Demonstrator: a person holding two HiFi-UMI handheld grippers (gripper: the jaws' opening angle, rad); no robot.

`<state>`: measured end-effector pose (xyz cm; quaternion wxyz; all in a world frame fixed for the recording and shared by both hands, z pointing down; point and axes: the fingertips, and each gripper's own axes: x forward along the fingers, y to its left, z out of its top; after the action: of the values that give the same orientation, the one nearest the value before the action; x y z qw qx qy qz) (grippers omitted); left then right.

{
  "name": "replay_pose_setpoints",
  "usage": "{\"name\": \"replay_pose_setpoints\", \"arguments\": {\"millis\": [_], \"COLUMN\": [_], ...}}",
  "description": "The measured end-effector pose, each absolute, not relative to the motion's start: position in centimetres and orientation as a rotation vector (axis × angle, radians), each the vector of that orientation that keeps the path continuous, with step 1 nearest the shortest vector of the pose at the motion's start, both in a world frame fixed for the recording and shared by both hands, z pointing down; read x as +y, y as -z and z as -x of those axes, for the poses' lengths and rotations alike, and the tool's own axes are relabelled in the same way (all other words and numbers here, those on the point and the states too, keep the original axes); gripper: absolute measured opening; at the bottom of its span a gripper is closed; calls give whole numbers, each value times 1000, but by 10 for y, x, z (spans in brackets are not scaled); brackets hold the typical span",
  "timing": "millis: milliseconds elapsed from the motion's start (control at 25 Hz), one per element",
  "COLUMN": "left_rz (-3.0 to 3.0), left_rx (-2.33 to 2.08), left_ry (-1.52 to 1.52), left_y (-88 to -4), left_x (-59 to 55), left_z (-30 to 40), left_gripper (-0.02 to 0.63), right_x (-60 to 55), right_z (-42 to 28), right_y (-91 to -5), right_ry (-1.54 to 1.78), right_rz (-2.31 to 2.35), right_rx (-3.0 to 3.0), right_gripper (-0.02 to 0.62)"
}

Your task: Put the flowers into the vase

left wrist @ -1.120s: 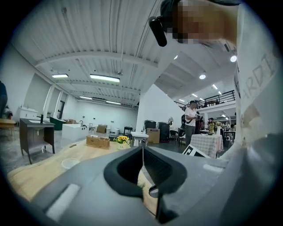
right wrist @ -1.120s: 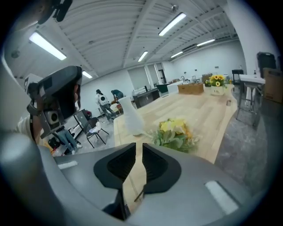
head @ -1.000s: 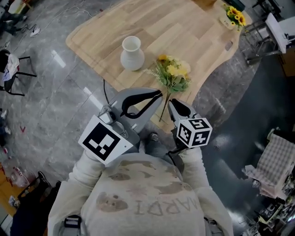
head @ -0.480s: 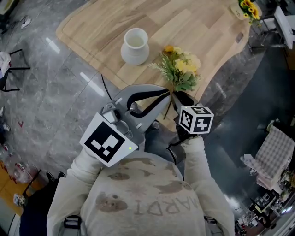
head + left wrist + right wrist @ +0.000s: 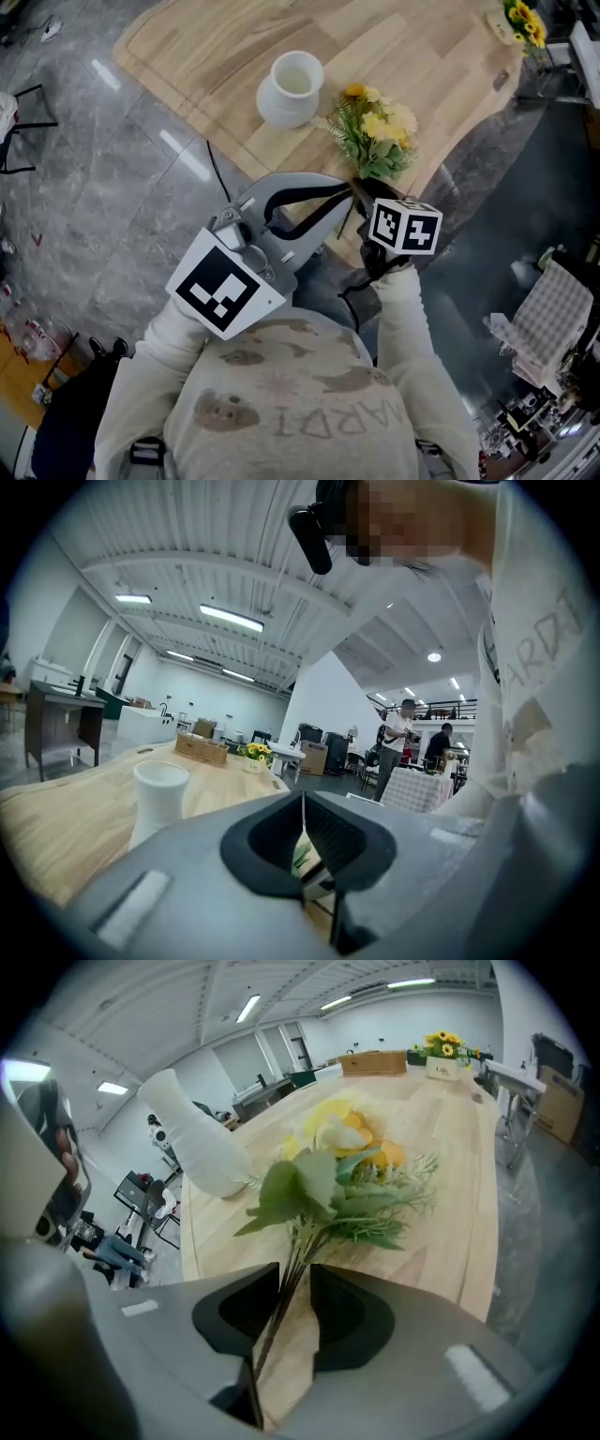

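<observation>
A bunch of yellow flowers [image 5: 380, 136] with green leaves lies on the wooden table [image 5: 216, 56], near its front edge. To its left, a white vase [image 5: 292, 89] stands upright and empty. In the right gripper view the flowers [image 5: 337, 1162] fan out ahead, and my right gripper [image 5: 295, 1269] is shut on their stems, with narrow jaws. From the head view, that right gripper [image 5: 364, 194] sits at the stem end, under its marker cube. My left gripper [image 5: 343, 190] is shut on nothing, its tips beside the right one. The vase [image 5: 159, 799] shows left of my left gripper [image 5: 302, 797].
A small pot of sunflowers [image 5: 520, 21] stands at the table's far right corner, and a wicker box [image 5: 375, 1061] stands beyond. The table edge runs just ahead of my body. Grey floor lies left and right, with a checked cloth [image 5: 553, 319] at the right. People [image 5: 394, 742] stand far off.
Both grippers have moved forward to the flowers' stem end. The right gripper now covers the stems that lay bare a second ago. The flowers and vase have kept their places.
</observation>
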<state>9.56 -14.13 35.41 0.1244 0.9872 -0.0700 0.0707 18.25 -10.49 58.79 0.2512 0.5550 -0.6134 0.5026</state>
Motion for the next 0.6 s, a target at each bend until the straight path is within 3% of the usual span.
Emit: {"name": "replay_pose_setpoints", "arguments": {"millis": [360,600], "left_rz": [-2878,-2886], "left_rx": [-211,-219], "left_ry": [-211,-198], "left_y": [-355,-350], "left_x": [-142,-142], "left_z": [-89,-88], "left_gripper": [5,5], "right_x": [-113,-120], "right_z": [-182,-182], "right_y": [-589,-575], "right_ry": [-1467,-1433], "right_rz": [-1542,-1606], "right_rx": [-1622,-1688], "right_gripper": [60,52]}}
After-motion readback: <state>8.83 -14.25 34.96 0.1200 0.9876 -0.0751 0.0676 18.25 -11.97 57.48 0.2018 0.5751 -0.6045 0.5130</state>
